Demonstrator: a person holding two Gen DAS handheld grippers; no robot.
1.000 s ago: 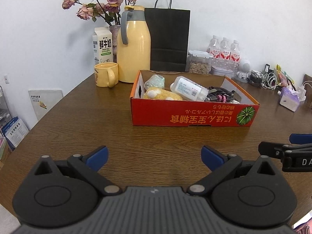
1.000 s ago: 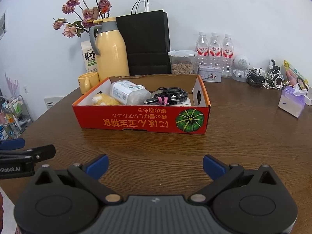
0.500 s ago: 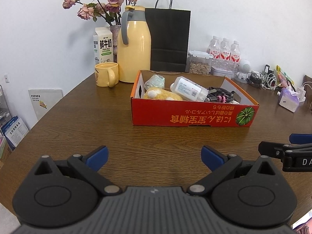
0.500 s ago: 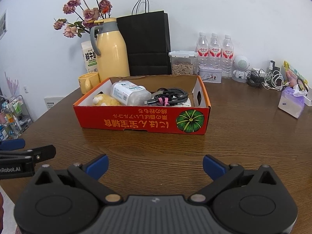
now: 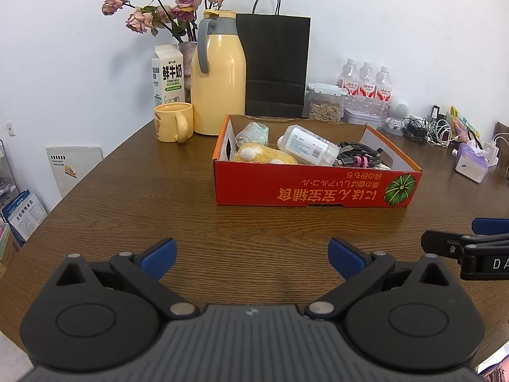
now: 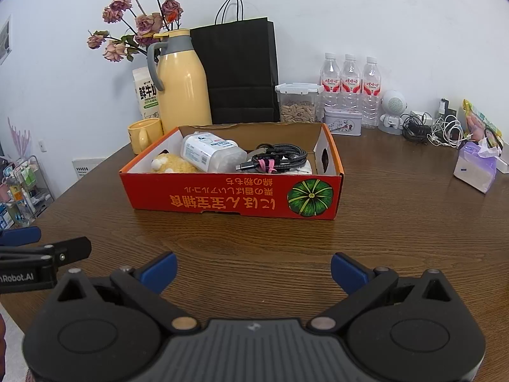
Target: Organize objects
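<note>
**Both grippers idle, box full**

Left wrist: the left gripper (image 5: 251,256) hangs over bare table (image 5: 133,197), fingers spread, holding nothing. The box (image 5: 311,191) sits ahead; its bottle (image 5: 310,149) leans on the plush (image 5: 264,156) and could roll if nudged.

Right wrist: the right gripper (image 6: 254,269) is also spread and empty. The cable (image 6: 280,158) (1 loose coil) may snag and drag neighbours out.

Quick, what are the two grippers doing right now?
Left gripper: open, holding nothing.
Right gripper: open, holding nothing.
</note>
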